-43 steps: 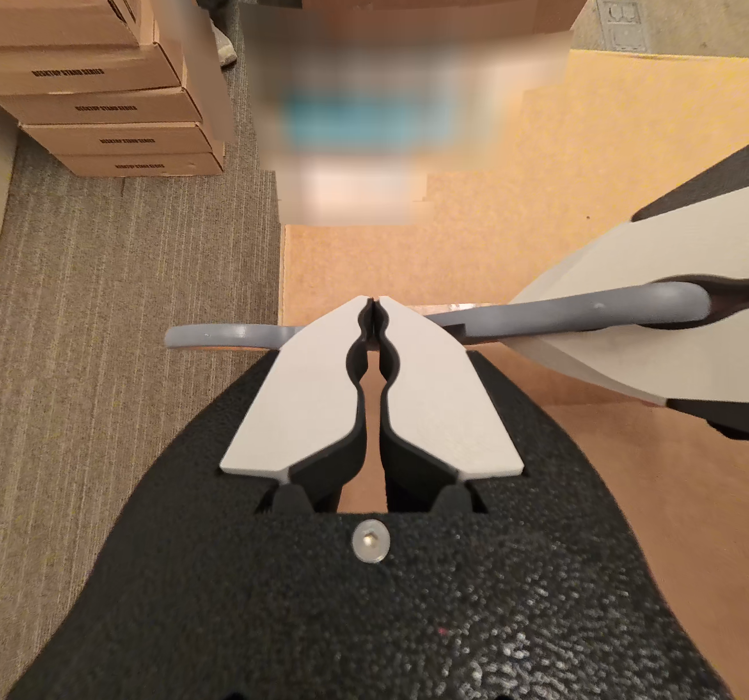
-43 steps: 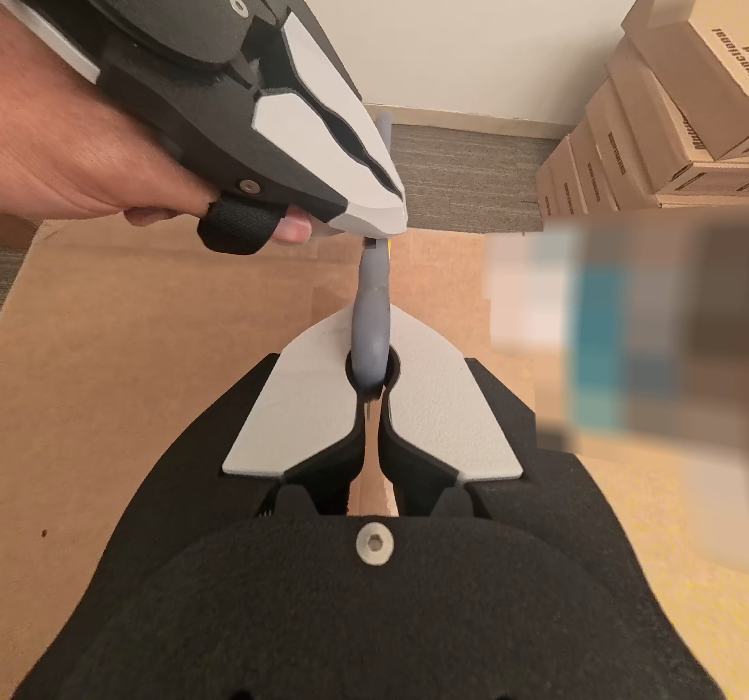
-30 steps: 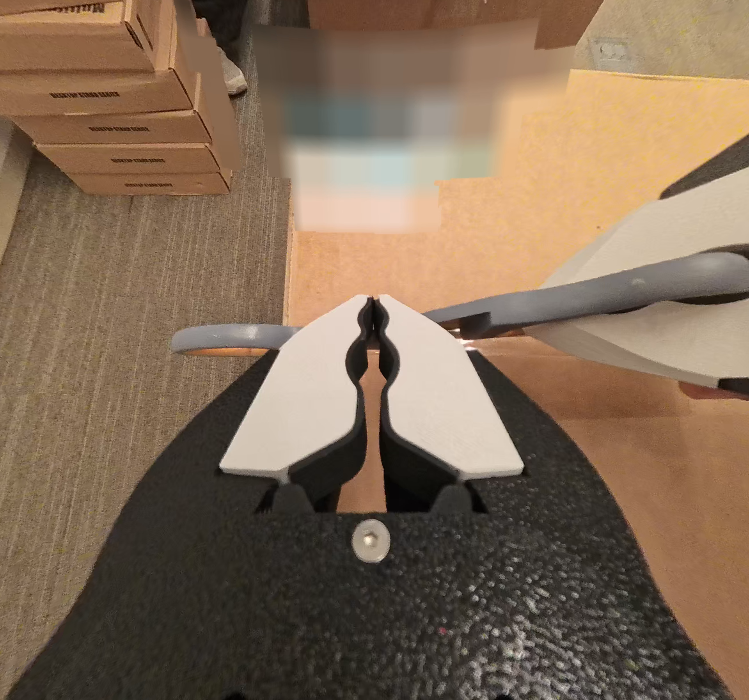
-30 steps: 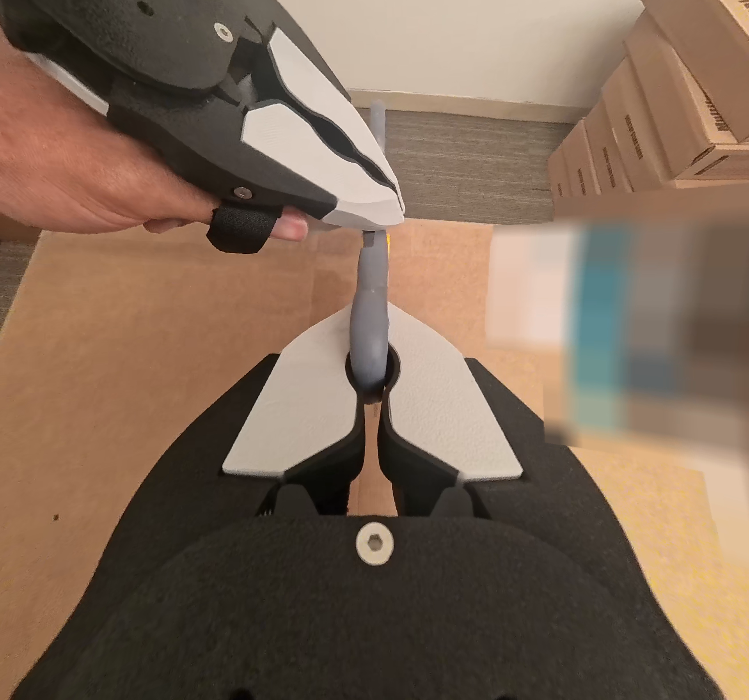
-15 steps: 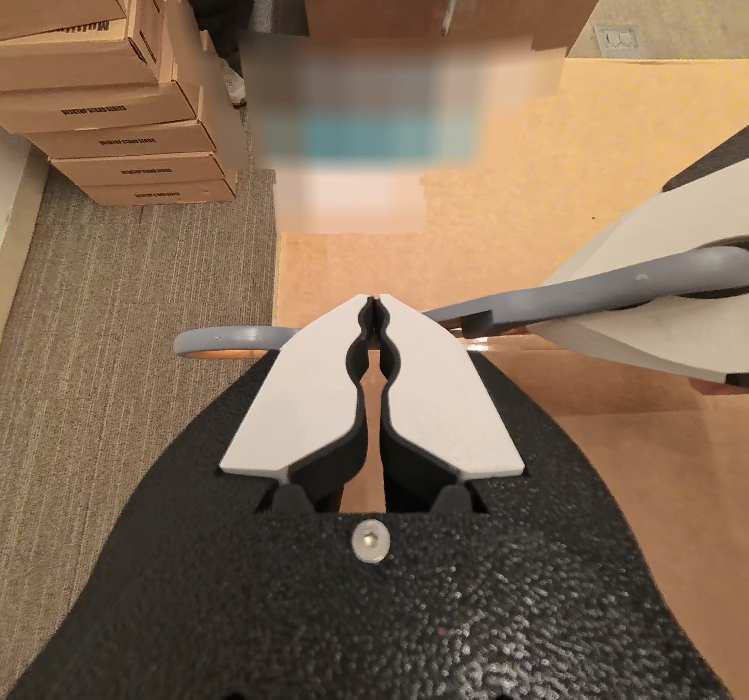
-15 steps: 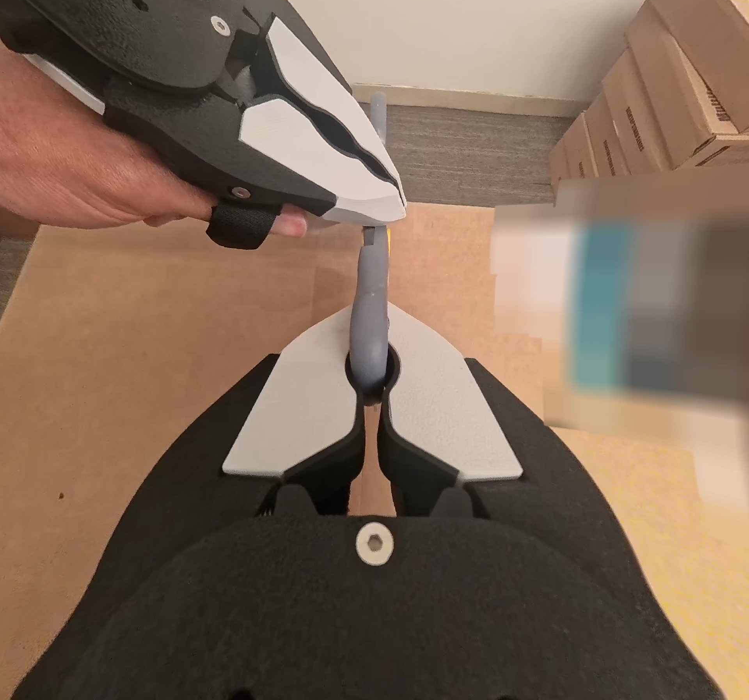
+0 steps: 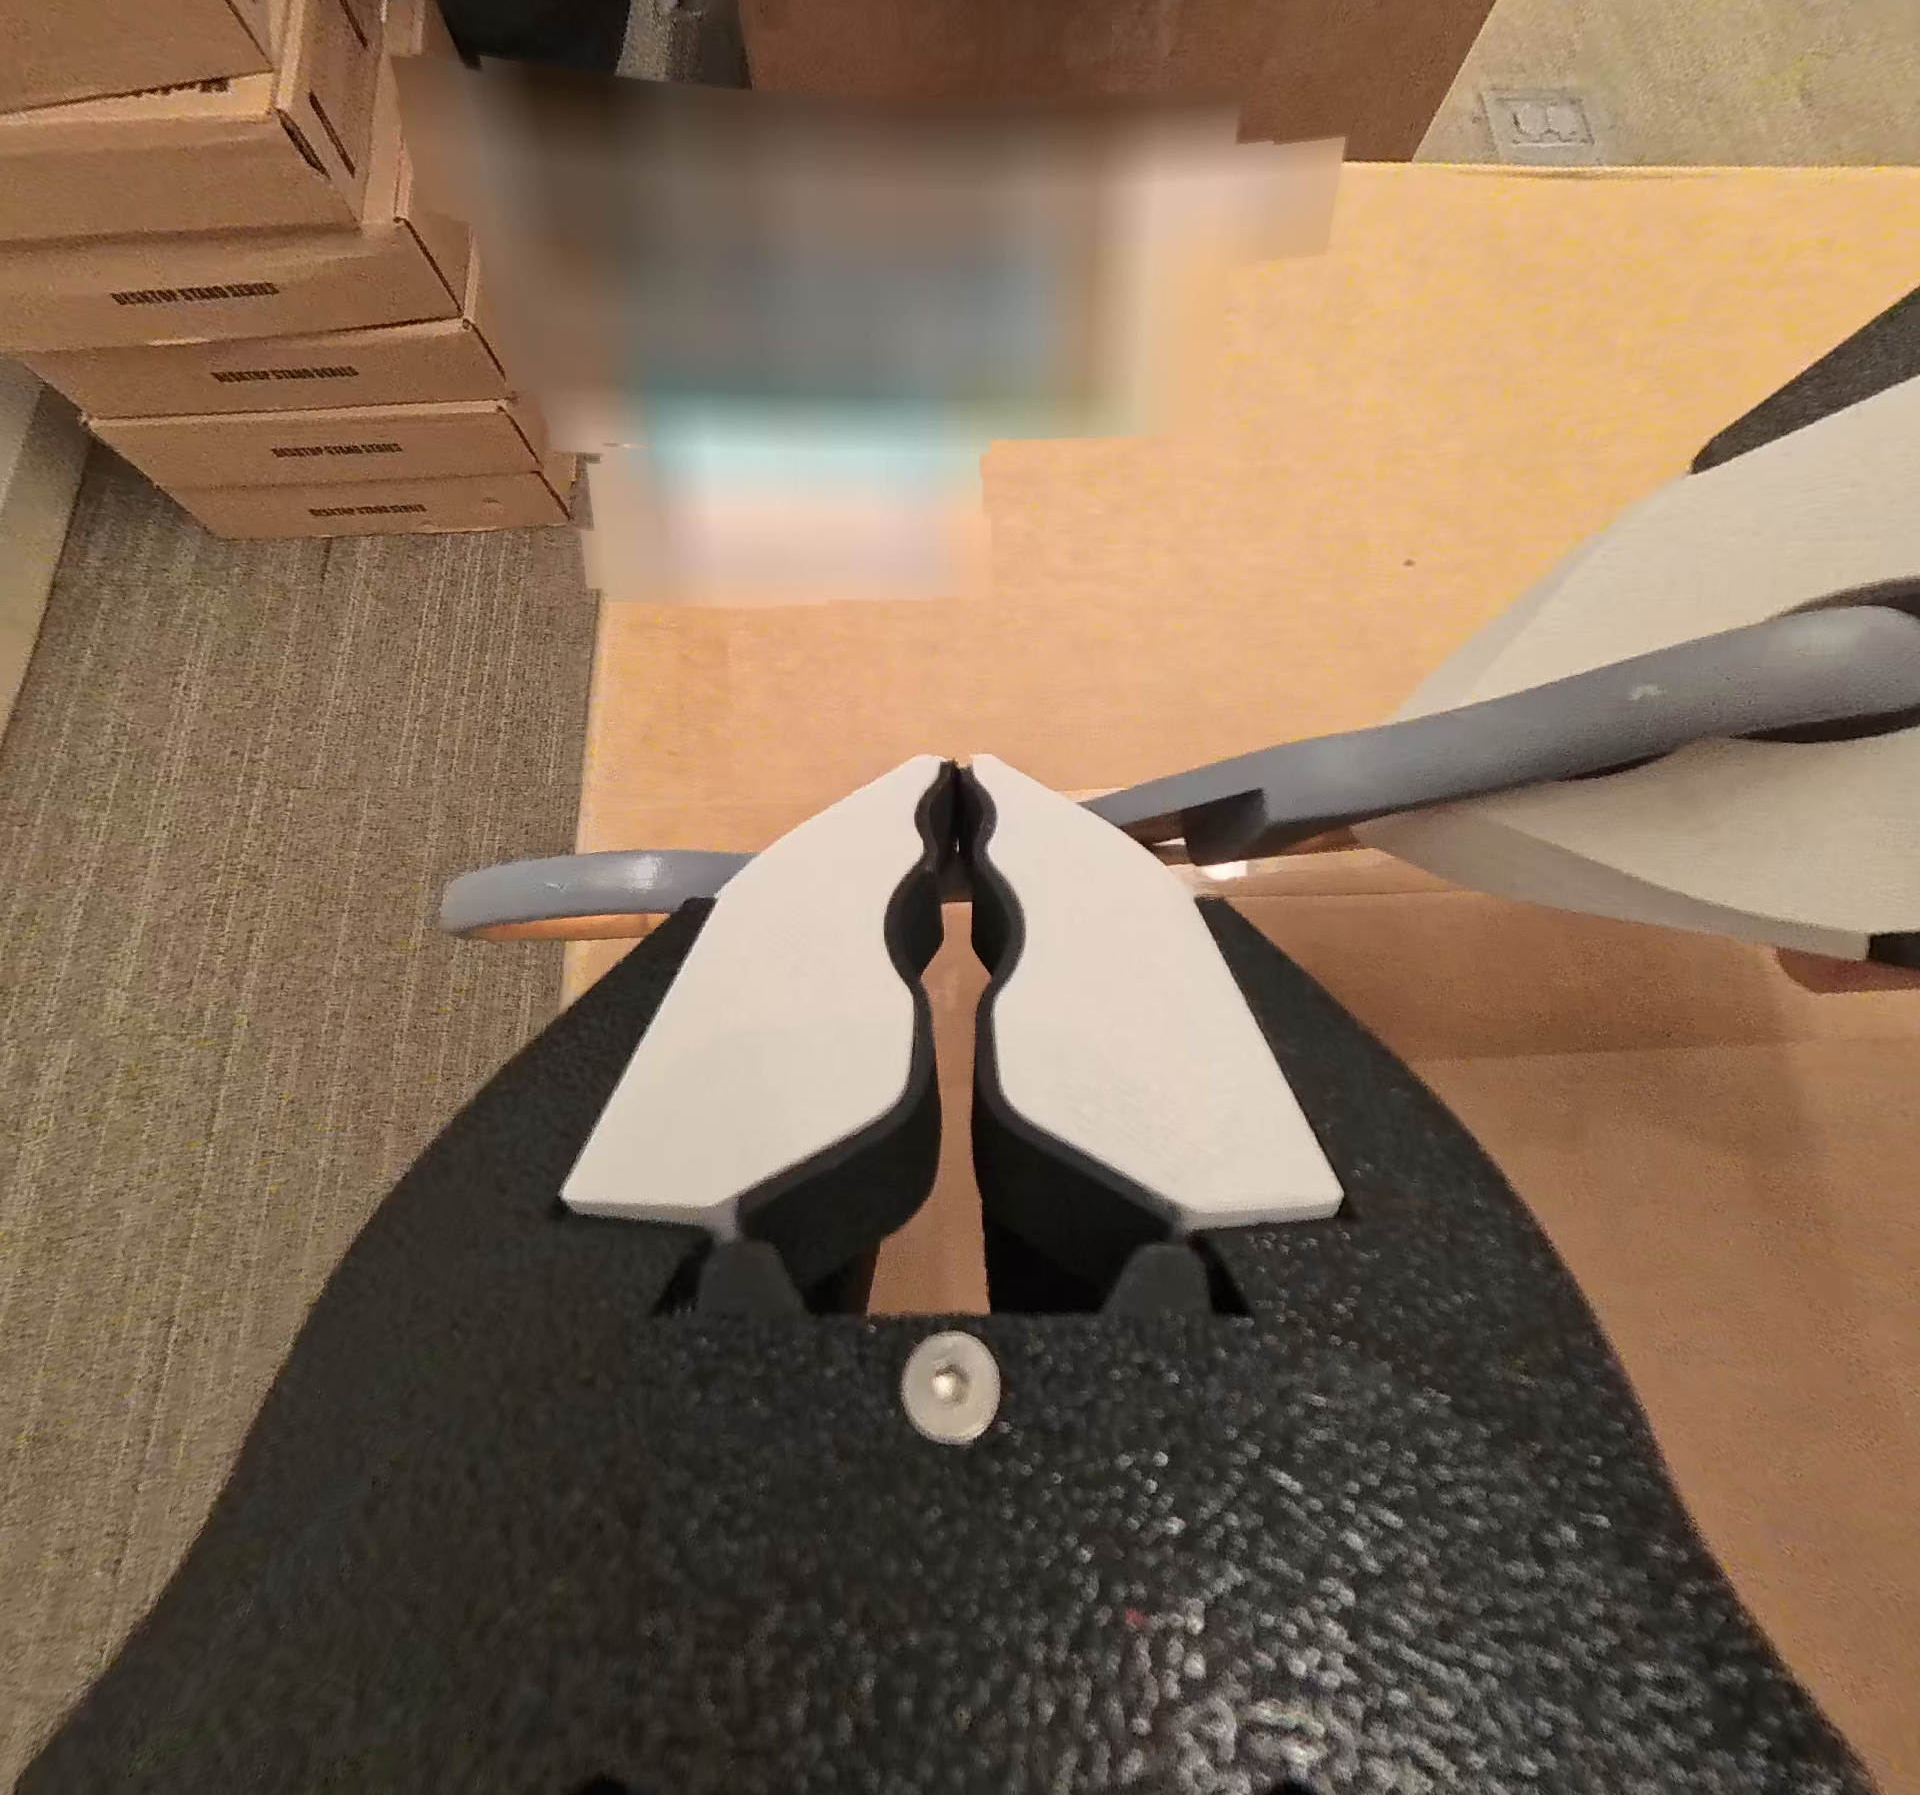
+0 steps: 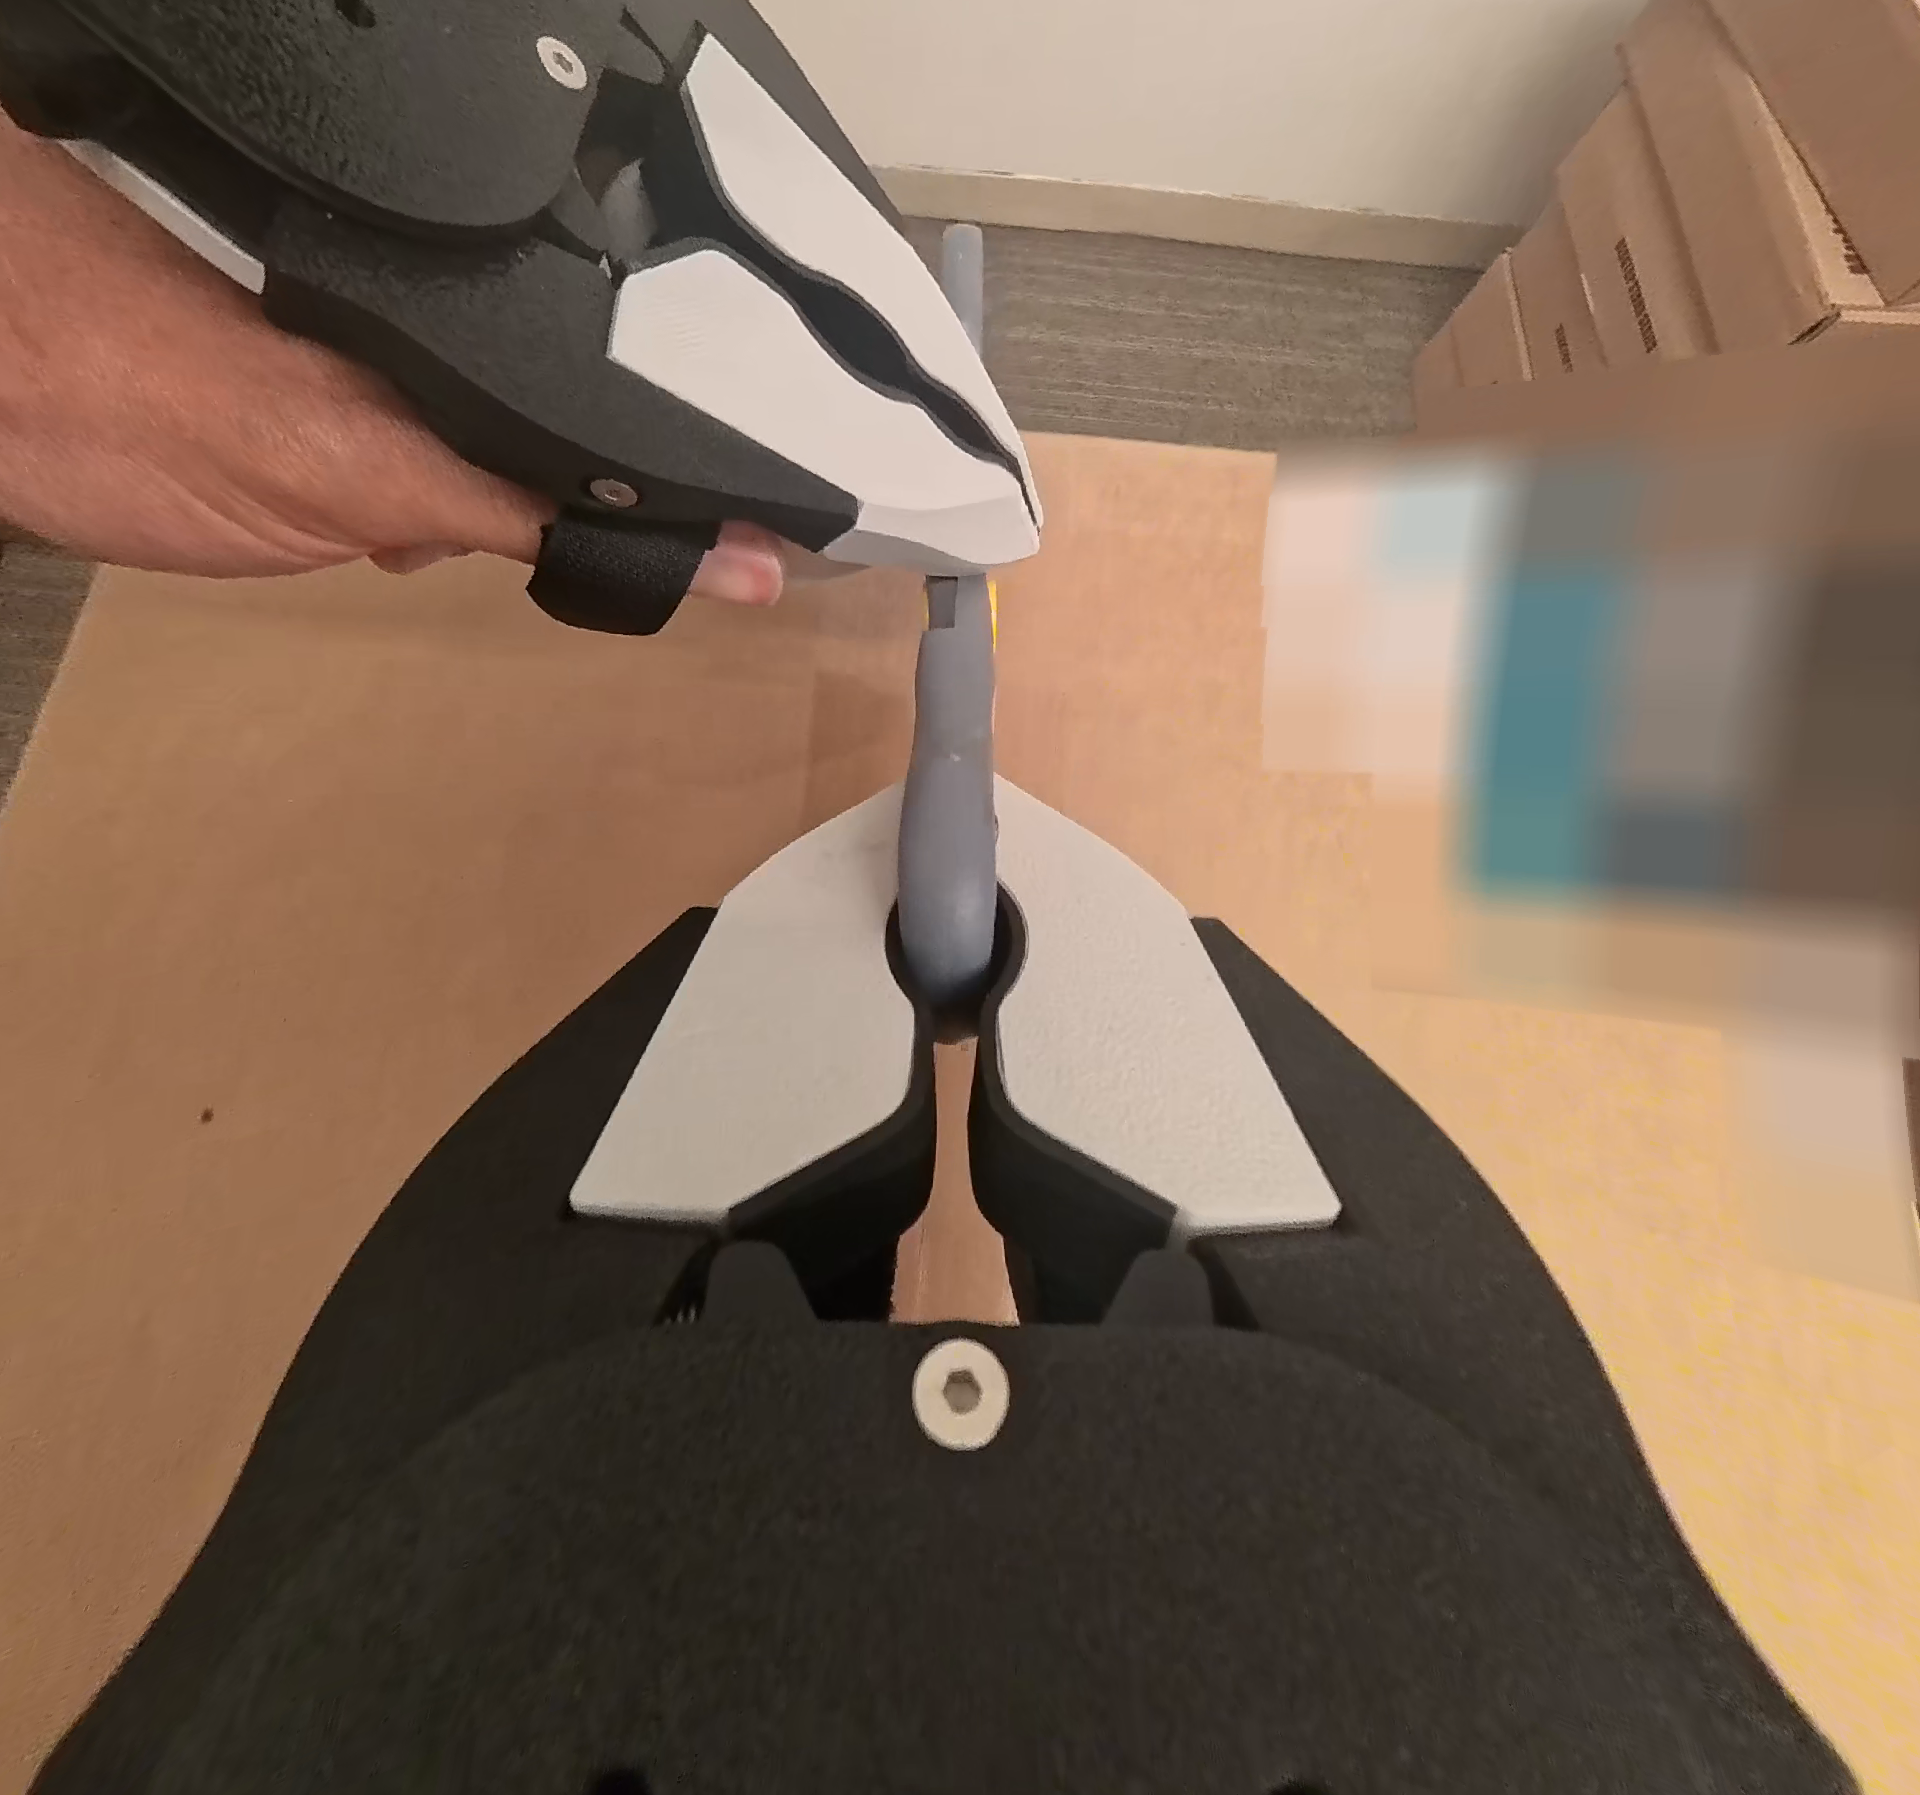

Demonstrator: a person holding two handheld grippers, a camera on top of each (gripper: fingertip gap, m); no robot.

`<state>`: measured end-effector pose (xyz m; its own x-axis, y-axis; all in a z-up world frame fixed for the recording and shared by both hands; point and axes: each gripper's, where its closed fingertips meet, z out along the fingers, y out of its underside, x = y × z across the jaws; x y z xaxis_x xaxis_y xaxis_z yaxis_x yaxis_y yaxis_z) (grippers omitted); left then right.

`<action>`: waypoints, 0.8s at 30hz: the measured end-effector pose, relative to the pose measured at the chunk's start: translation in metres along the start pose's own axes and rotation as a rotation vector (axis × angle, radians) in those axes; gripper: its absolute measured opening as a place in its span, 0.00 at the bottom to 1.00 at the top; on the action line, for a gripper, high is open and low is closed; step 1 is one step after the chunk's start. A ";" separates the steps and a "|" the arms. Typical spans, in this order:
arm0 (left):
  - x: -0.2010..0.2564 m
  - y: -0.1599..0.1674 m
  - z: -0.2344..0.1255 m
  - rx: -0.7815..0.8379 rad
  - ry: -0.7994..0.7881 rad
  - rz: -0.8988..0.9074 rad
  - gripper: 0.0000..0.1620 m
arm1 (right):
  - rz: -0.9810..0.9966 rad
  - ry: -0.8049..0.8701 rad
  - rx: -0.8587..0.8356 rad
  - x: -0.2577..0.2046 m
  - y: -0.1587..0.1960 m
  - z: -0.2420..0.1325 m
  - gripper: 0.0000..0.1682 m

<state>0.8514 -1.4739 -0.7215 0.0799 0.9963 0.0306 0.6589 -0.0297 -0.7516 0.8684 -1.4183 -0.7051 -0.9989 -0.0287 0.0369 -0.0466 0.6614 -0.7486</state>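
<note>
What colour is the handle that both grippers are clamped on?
Grey-blue; the handle shows best in the right wrist view.

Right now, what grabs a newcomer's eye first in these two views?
A grey plastic-handled hand tool held in the air between both grippers: the right gripper is shut on one handle, and the left gripper is shut on the tool near its middle. Below lies a tan cardboard sheet; a stack of brown cardboard boxes stands on the grey carpet to the left.
</note>
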 end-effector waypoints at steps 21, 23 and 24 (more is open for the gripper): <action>0.052 0.004 -0.002 0.009 -0.018 -0.018 0.00 | -0.017 -0.007 -0.023 -0.009 0.035 -0.039 0.00; 0.056 0.004 -0.003 0.012 -0.021 -0.024 0.00 | -0.021 -0.007 -0.026 -0.009 0.038 -0.042 0.00; 0.059 0.004 -0.003 0.015 -0.025 -0.025 0.00 | -0.023 -0.007 -0.027 -0.010 0.039 -0.044 0.00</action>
<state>0.8612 -1.4159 -0.7212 0.0450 0.9984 0.0332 0.6494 -0.0040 -0.7605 0.8765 -1.3589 -0.7054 -0.9976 -0.0490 0.0495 -0.0696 0.6803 -0.7297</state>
